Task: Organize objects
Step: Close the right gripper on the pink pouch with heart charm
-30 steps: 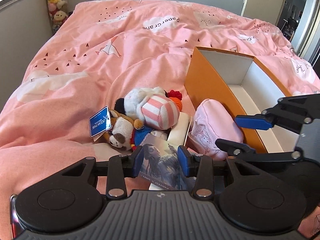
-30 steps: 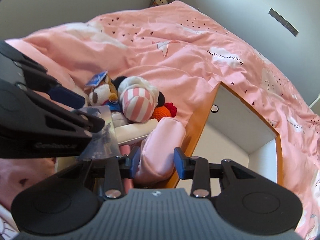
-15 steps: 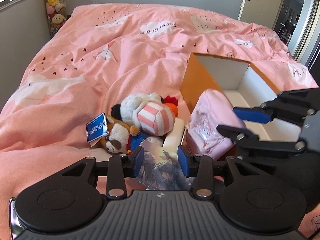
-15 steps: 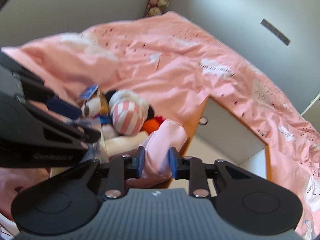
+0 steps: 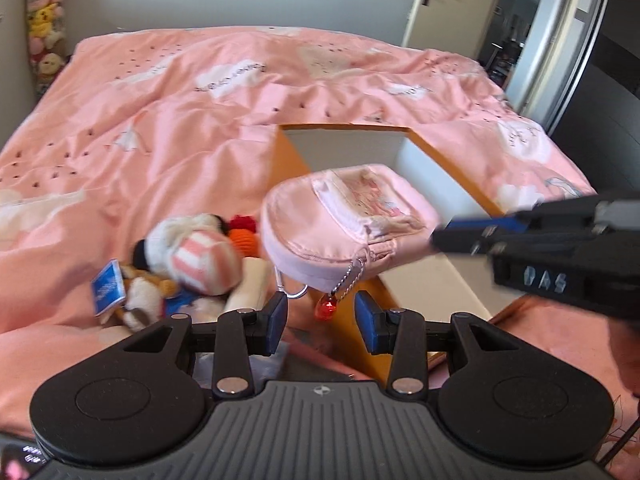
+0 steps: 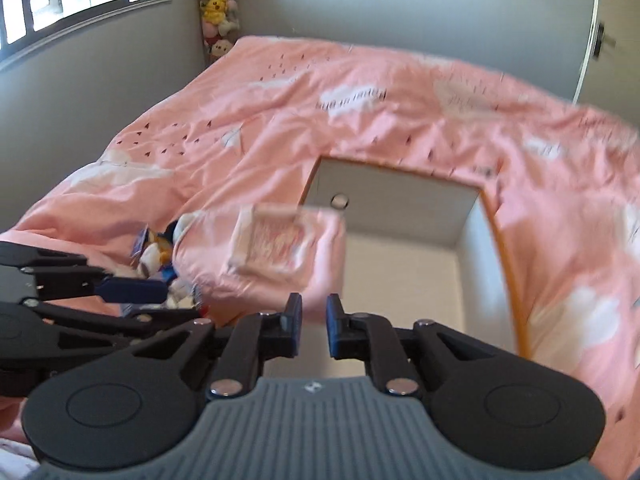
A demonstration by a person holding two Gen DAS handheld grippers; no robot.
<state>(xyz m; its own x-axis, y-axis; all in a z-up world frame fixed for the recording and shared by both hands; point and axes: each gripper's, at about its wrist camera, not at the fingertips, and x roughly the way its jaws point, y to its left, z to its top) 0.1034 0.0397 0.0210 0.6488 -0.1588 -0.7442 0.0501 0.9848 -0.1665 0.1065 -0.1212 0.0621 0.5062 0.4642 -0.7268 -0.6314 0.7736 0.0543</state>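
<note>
The right tool, its jaws closing, gripped a pink mini backpack above the orange box. The left tool stood half open, empty, near plush toys on the bed.

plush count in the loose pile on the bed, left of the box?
2 clear: a striped pink-and-white plush on top, a brown-and-white dog plush with a blue tag under it. The red-orange knit bit behind may be a third; more may be hidden.

Pink pouch: motion-blurred, printed panel unreadable; lower edge hidden behind right tongs.
Plush toys: blurred, partly covered by pouch.
Orange box: near end hidden behind left tongs.
Flat item under left tongs: unidentifiable.
</note>
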